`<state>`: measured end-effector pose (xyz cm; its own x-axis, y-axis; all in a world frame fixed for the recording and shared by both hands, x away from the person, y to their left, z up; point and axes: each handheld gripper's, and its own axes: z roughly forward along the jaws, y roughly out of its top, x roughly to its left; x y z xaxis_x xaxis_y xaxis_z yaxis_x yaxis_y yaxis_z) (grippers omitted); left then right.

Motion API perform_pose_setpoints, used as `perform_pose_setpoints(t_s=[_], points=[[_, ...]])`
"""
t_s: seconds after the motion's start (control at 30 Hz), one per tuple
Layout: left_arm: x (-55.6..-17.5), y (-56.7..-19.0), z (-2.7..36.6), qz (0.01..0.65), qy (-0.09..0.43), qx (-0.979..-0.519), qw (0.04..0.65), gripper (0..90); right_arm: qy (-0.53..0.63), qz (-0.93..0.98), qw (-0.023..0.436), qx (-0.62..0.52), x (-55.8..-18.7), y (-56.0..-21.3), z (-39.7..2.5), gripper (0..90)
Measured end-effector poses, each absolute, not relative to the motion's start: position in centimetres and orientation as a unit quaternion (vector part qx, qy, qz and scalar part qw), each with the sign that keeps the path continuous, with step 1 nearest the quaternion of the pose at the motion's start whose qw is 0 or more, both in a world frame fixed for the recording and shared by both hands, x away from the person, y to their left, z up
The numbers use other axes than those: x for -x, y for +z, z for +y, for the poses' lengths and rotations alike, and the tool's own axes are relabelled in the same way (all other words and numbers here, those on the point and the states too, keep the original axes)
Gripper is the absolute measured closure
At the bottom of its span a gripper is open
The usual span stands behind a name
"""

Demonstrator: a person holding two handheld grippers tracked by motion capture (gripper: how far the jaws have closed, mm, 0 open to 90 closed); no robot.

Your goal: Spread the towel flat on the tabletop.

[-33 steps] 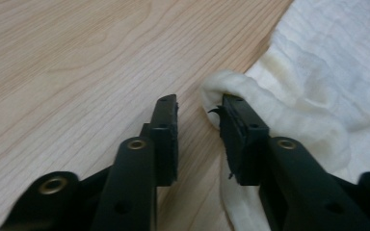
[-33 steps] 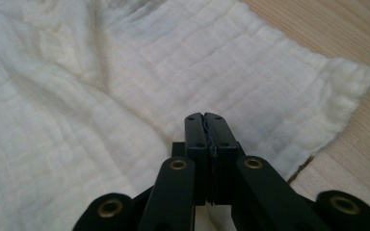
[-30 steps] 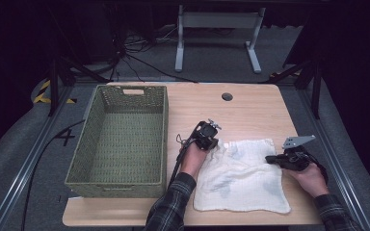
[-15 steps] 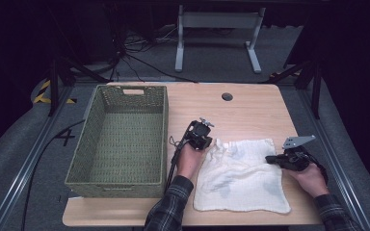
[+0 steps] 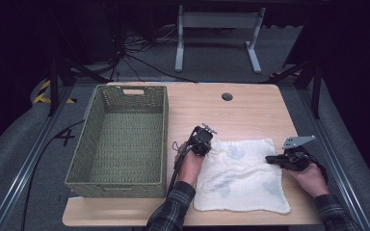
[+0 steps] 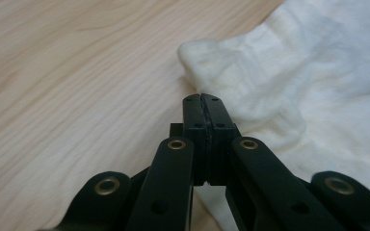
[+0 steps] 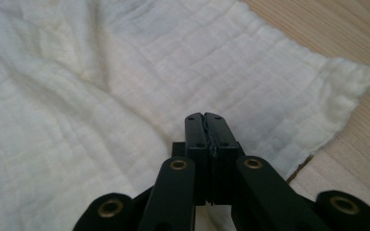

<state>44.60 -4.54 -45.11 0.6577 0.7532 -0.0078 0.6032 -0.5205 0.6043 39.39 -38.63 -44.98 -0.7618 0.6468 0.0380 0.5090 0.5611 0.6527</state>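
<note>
**A:** Where is the cloth (image 5: 241,175) right now?

**B:** It lies spread on the wooden table (image 5: 250,113), on the right half, just right of the green woven basket (image 5: 120,139). It is white, a little rumpled, with soft folds running across the middle. Its near edge sits close to the table's front edge.

**A:** And your left gripper (image 5: 203,140)?

**B:** You hold it at the cloth's far left corner. In the left gripper view its two black jaws are pressed flat together, tips right at the bunched-up corner of the cloth (image 6: 289,82). I can't tell whether any fabric is caught between them; the corner puffs up just ahead of the tips and the cloth runs under the right side of the jaws.

**A:** The right gripper (image 5: 275,159)?

**B:** You have it low at the cloth's right edge, near the far right corner, with the grey plate on top. In the right gripper view the jaws meet with no gap, and the cloth (image 7: 125,82) fills the space around and ahead of them. The corner shows off to the right, with bare wood beyond it. Whether the jaws pinch fabric or just rest on it, I can't say.

**A:** The basket?

**B:** It stands on the left of the table, well apart from the right gripper, near the left one.
</note>
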Motion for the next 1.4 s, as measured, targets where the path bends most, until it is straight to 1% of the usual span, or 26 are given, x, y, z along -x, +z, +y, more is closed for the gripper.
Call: perform_pose_setpoints(t_s=[0.07,0.13,0.2,0.27,0.37,0.57,0.67,0.8,0.97,1.1,1.17,1.23,1.3,1.37,1.4], points=[[-44.6,-45.0,-4.1,0.407,0.146,-0.858,0.276,90.0,0.331,0.877,0.103,-0.332,-39.4,-44.9,-38.6,89.4],[-44.4,-44.9,-3.8,0.416,0.149,-0.856,0.268,90.0,0.328,0.877,0.104,-0.335,-39.3,-44.9,-38.7,89.5],[-44.1,-45.0,-3.8,0.413,0.154,-0.856,0.269,90.0,0.326,0.877,0.105,-0.336,-39.3,-44.9,-38.8,89.6],[-43.7,-44.9,-3.9,0.41,0.165,-0.861,0.251,89.9,0.324,0.877,0.104,-0.339,-39.2,-44.8,-38.9,89.6],[-43.3,-44.6,-3.8,0.412,0.155,-0.865,0.24,89.9,0.318,0.877,0.105,-0.345,-39.0,-44.7,-39.1,89.6],[-43.2,-45.2,-3.6,0.402,0.117,-0.858,0.298,89.5,0.317,0.876,0.121,-0.344,-39.0,-44.6,-39.1,89.6],[-43.4,-45.3,-4.0,0.394,0.118,-0.859,0.306,89.3,0.315,0.874,0.122,-0.349,-39.7,-44.7,-39.0,89.6],[-43.6,-45.4,-4.4,0.385,0.109,-0.861,0.315,89.0,0.301,0.87,0.136,-0.366,-40.5,-44.6,-39.4,89.7],[-43.1,-45.6,-5.5,0.357,0.083,-0.866,0.339,87.8,0.291,0.859,0.149,-0.393,-40.7,-44.4,-40.8,89.8],[-42.3,-45.8,-6.9,0.326,0.045,-0.873,0.359,87.0,0.29,0.853,0.148,-0.408,-40.0,-44.4,-41.9,89.8],[-42.2,-45.7,-7.1,0.322,0.05,-0.877,0.353,87.2,0.288,0.854,0.146,-0.407,-39.7,-44.4,-42.0,89.8],[-42.5,-45.7,-6.8,0.329,0.042,-0.874,0.355,88.2,0.287,0.855,0.146,-0.408,-39.5,-44.3,-42.1,89.7],[-42.7,-45.6,-6.4,0.337,0.058,-0.873,0.347,89.4,0.286,0.855,0.147,-0.406,-39.4,-44.3,-42.1,89.7],[-43.2,-45.6,-5.8,0.347,0.063,-0.87,0.345,89.5,0.285,0.856,0.143,-0.408,-39.5,-44.3,-42.1,89.7],[-43.4,-45.6,-5.5,0.354,0.075,-0.867,0.343,89.5,0.286,0.856,0.145,-0.405,-39.6,-44.3,-42.1,89.7]])
